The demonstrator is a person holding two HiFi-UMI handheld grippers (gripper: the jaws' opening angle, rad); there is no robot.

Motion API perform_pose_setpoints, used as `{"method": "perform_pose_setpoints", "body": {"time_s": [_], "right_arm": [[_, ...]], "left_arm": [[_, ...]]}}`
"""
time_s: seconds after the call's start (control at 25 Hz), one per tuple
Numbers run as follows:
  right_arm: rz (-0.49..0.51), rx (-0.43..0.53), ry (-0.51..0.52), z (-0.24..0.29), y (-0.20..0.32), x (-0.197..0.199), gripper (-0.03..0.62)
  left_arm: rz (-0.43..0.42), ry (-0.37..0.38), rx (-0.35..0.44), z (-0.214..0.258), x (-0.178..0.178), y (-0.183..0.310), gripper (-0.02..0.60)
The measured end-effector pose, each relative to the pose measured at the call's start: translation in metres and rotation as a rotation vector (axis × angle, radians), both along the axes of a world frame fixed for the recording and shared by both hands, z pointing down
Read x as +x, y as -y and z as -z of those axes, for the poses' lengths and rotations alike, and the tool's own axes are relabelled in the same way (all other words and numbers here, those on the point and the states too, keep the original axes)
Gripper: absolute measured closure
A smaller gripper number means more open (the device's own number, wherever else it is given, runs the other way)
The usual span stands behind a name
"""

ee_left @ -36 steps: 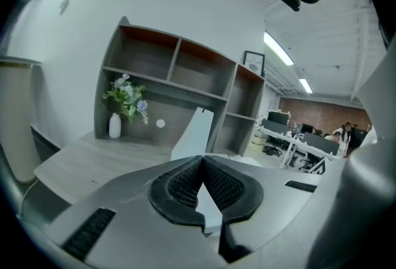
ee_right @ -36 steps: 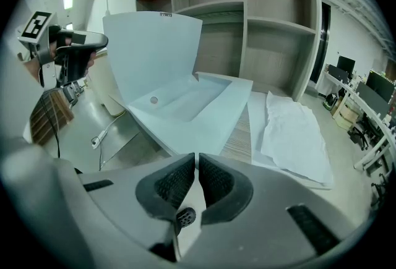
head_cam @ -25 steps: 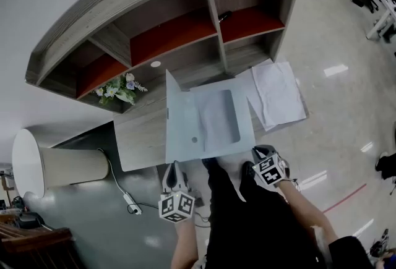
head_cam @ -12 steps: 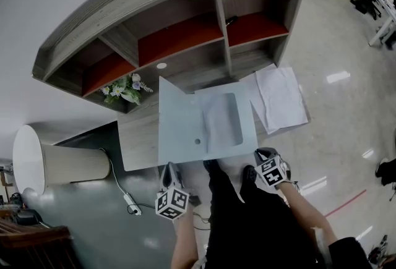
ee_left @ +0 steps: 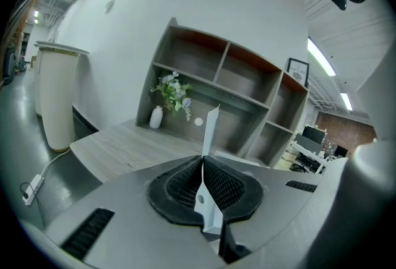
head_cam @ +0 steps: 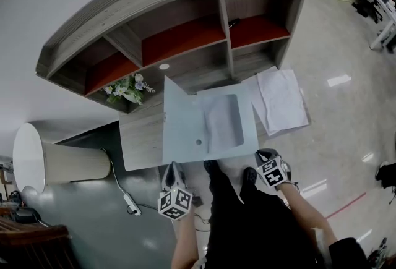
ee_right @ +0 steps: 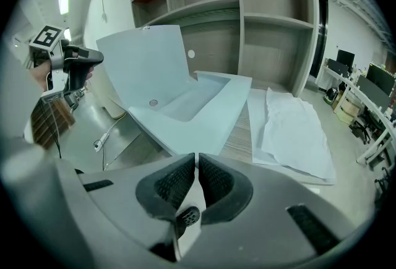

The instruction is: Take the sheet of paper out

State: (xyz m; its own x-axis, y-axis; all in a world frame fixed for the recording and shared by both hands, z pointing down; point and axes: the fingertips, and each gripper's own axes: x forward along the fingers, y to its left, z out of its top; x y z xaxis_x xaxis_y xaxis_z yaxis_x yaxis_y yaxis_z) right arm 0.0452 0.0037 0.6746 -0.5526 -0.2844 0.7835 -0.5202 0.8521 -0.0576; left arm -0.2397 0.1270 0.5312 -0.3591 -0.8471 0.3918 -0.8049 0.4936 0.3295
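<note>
Head view: sheet of paper (head_cam: 221, 120) lies in open folder (head_cam: 185, 144), long axis 12-to-6; 10 o'clock from right gripper (head_cam: 260, 155) (the nearer one), 1 o'clock from left gripper (head_cam: 174, 169).
Left gripper view: jaws pinch raised flap (ee_left: 210, 128).
Right gripper view: jaws clamp folder's near edge.

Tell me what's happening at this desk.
A person stands at the desk with a gripper in each hand. The left gripper is shut on the raised flap of a pale blue folder, and the right gripper is shut on the folder's near edge. A sheet seems to show inside, not yet drawn out. Loose white papers lie beside it.
</note>
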Motion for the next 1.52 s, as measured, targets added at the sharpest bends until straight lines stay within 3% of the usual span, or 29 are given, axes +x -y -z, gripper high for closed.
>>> {"method": "perform_pose_setpoints", "body": {"time_s": [0.36, 0.72, 1.36, 1.52], "right_arm": [[-0.025, -0.005, 0.033, 0.014, -0.005, 0.007, 0.580], [-0.046, 0.017, 0.116, 0.047, 0.000, -0.018, 0.580], [0.029, 0.000, 0.152, 0.065, 0.017, -0.134, 0.577], [0.032, -0.021, 0.127, 0.057, 0.024, -0.163, 0.519]], "left_arm": [[-0.043, -0.036, 0.022, 0.003, 0.006, 0.005, 0.568], [-0.050, -0.056, 0.020, 0.001, 0.002, 0.004, 0.568], [-0.161, -0.085, 0.019, -0.002, -0.009, -0.002, 0.569], [-0.200, -0.096, 0.023, -0.004, -0.012, -0.003, 0.569]]}}
